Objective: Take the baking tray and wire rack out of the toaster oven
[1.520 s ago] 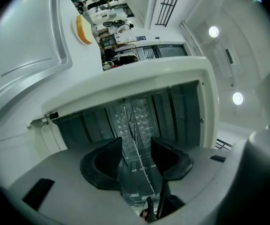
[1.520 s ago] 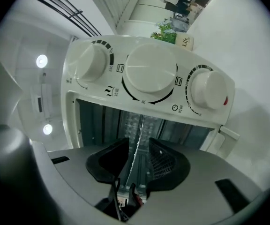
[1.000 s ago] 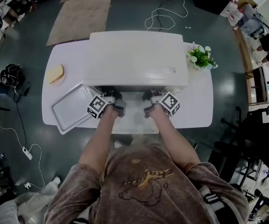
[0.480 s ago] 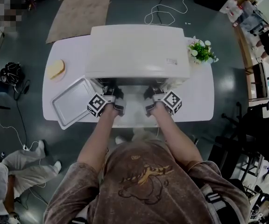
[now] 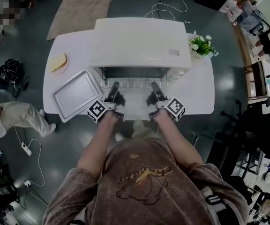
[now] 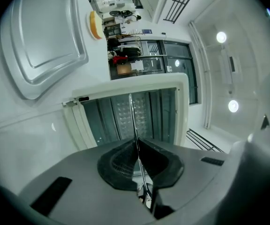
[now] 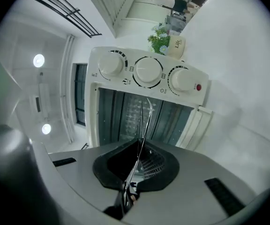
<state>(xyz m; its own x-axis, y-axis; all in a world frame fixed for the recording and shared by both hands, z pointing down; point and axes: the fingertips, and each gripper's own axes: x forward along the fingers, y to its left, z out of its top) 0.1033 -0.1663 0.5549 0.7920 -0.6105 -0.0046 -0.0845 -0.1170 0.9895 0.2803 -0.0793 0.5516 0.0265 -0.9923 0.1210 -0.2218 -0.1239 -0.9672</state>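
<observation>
Currently one rack (image 5: 134, 84), gripped twice.
One table (image 5: 200, 102) bears one oven (image 5: 142, 41) and one tray (image 5: 76, 95), lying left of the oven; the one rack juts partly from the oven mouth, its front edge pinched by the left gripper (image 5: 115, 85) and the right gripper (image 5: 153, 85).

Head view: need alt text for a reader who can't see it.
From above, a person's left gripper and right gripper are both shut on the front of a wire rack at the mouth of a white toaster oven on a white table. An empty baking tray lies on the table at left, a potted plant at right.
</observation>
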